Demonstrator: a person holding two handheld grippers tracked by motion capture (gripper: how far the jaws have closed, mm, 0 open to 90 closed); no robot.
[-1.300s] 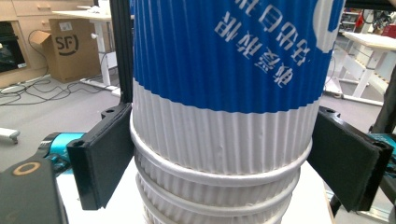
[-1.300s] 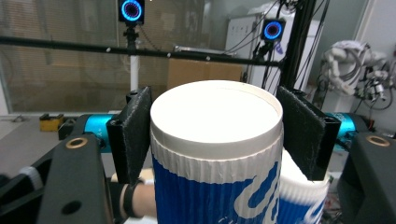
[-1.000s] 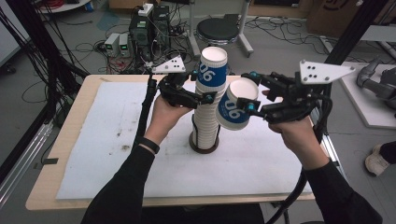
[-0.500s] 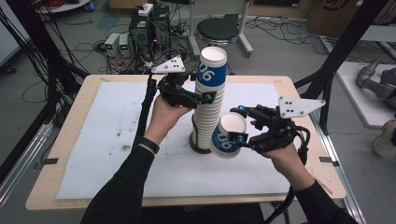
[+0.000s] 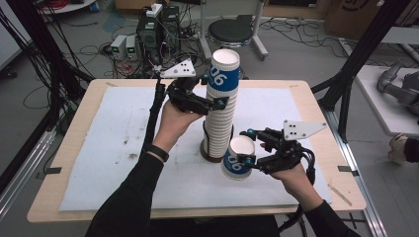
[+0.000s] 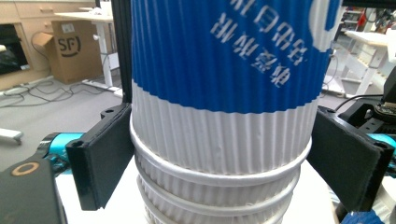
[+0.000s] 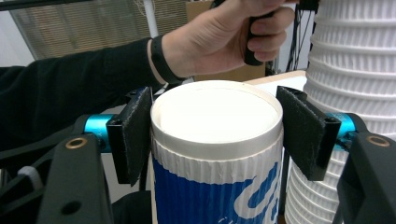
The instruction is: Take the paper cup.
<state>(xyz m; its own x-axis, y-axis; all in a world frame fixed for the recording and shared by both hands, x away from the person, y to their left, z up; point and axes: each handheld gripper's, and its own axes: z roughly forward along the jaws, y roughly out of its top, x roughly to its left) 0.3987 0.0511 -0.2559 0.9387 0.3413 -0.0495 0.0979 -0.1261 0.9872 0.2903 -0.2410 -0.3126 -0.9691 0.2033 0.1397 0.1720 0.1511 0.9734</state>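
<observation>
Paper cup: light, thin-walled, easily crushed, clamped in your right gripper at four o'clock from the stack.
Grip gently under the rim; your left gripper is steadying the stack, its jaws lying against it.

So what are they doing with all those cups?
A person is taking paper cups off a tall stack that stands on the white sheet covering the table. The left gripper holds the stack near its top, one jaw on each side. The right gripper is shut on a single blue and white cup, held upright low beside the foot of the stack.
</observation>
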